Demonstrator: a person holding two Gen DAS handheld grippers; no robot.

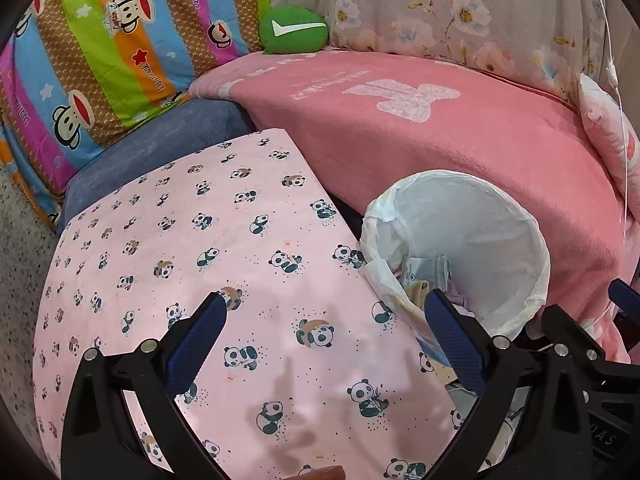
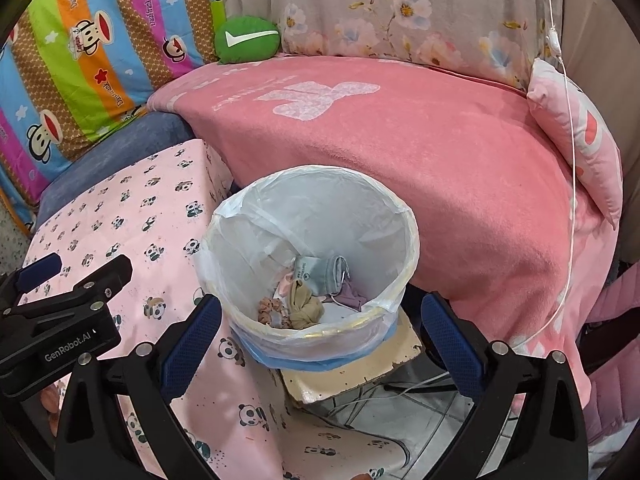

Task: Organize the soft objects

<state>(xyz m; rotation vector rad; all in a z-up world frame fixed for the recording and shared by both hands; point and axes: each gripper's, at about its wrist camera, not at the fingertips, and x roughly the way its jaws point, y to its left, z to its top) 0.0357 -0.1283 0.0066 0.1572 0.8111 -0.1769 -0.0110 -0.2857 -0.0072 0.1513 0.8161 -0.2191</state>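
Socks (image 2: 306,306) and a mask (image 2: 322,276) lie bunched inside the lined bin (image 2: 404,240); both the left gripper (image 1: 326,322) and right gripper (image 2: 320,322) hang spread and empty beside it, and a nudge could tip the bin.

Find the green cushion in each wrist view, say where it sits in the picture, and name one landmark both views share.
Left wrist view: the green cushion is at top centre, resting on the pink blanket's far edge.
Right wrist view: the green cushion is at top, left of centre, at the same blanket edge.
Shared landmark: the bin, lower right in the left view, centre in the right view.
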